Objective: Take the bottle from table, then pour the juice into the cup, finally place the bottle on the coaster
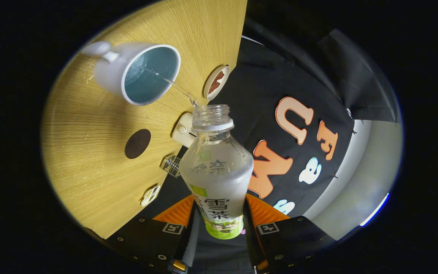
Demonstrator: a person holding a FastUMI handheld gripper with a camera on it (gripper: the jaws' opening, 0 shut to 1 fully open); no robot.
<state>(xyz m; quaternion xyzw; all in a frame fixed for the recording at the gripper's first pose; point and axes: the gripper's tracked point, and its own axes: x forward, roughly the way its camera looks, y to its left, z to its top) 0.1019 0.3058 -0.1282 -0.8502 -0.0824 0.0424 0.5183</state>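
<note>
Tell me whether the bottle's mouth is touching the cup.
Apart. The gripper view shows bare table between the bottle mouth and the cup rim, bridged by a thin stream.

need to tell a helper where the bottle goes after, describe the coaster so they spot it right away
Start from the wooden table and the white cup being filled from the bottle, which the tongs grip. The coaster lies flat on the table beside the cup. It is the only dark brown plain disc there.
</note>
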